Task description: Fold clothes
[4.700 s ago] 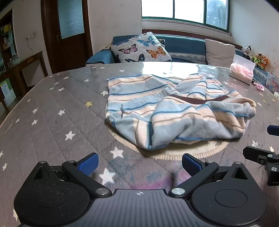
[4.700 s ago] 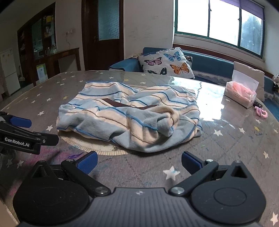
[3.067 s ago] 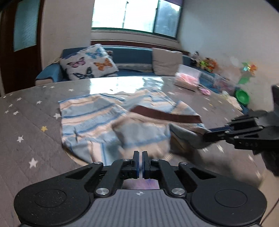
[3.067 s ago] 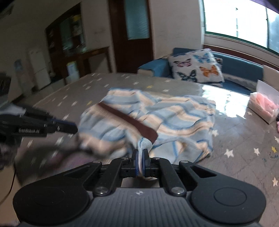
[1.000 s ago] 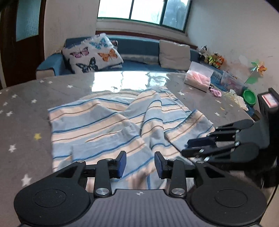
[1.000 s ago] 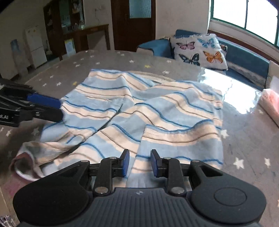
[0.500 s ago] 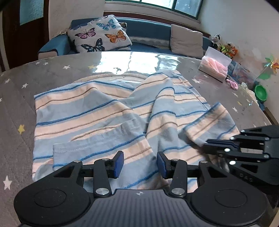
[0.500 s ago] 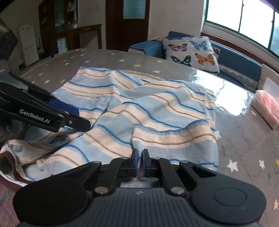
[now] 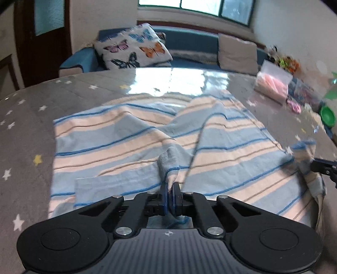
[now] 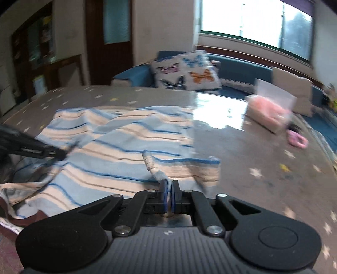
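blue-and-cream striped garment [image 9: 130,134], grey star-patterned tablecloth [image 9: 25,118].

Daylight enters via window [image 9: 195,8] at 12 o'clock, w/ strong glare on the glossy surface [image 9: 172,81]. Right wrist view shows heavy motion blur; left is smeared toward 3 o'clock. Fisheye bends edges, corners dark.

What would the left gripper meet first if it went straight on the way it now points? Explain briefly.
Most likely more of the striped garment: the left gripper, already shut on a fold of it, points down across the cloth spread on the table. Depth is unclear.
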Motion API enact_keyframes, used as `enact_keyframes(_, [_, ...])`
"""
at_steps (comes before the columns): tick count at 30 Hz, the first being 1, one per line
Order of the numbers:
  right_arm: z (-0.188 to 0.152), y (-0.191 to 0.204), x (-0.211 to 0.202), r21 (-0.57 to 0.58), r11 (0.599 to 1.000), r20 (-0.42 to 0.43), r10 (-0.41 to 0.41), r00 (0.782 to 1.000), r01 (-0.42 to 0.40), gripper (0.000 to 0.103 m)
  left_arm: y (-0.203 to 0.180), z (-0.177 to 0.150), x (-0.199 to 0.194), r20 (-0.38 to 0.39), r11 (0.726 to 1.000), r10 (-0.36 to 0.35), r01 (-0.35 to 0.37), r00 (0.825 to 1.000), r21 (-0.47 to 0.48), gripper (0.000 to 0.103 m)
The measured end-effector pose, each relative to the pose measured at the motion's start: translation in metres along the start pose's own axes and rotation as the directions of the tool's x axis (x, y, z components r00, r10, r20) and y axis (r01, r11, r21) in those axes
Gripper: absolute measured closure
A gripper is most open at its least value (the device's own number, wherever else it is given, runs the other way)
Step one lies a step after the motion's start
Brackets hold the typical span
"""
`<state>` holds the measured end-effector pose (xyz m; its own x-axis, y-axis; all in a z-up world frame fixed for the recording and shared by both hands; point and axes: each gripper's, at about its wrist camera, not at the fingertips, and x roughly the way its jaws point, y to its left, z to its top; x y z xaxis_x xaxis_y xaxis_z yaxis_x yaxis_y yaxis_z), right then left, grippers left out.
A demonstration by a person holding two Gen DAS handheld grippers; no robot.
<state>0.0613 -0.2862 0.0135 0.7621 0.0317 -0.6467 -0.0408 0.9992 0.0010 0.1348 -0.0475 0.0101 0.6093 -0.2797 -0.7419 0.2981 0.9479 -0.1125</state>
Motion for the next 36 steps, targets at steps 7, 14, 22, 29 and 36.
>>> enact_keyframes(7, [-0.029, -0.045, -0.029, 0.155, 0.984, 0.005, -0.091, 0.996, 0.089, 0.100, 0.039, -0.015, -0.054, 0.105, 0.994, 0.029, -0.018, 0.994, -0.105, 0.099])
enact_keyframes(14, [-0.069, -0.071, -0.057, 0.295, 0.942, -0.025, -0.160, 0.987, 0.161, 0.101, 0.103, -0.061, -0.115, 0.162, 0.952, 0.114, -0.060, 0.980, -0.301, 0.099])
enact_keyframes(22, [-0.080, -0.082, -0.075, 0.344, 0.918, -0.035, -0.196, 0.980, 0.196, 0.096, 0.148, -0.111, -0.140, 0.115, 0.898, 0.178, -0.114, 0.977, -0.425, 0.099])
enact_keyframes(29, [-0.064, -0.083, -0.036, 0.302, 0.932, -0.060, -0.189, 0.980, 0.199, 0.069, 0.148, -0.136, -0.151, 0.113, 0.878, 0.193, -0.120, 0.975, -0.463, 0.099])
enact_keyframes(36, [-0.074, -0.064, -0.039, 0.259, 0.944, -0.061, -0.195, 0.979, 0.205, 0.100, 0.149, -0.139, -0.159, 0.105, 0.877, 0.228, -0.158, 0.968, -0.453, 0.099])
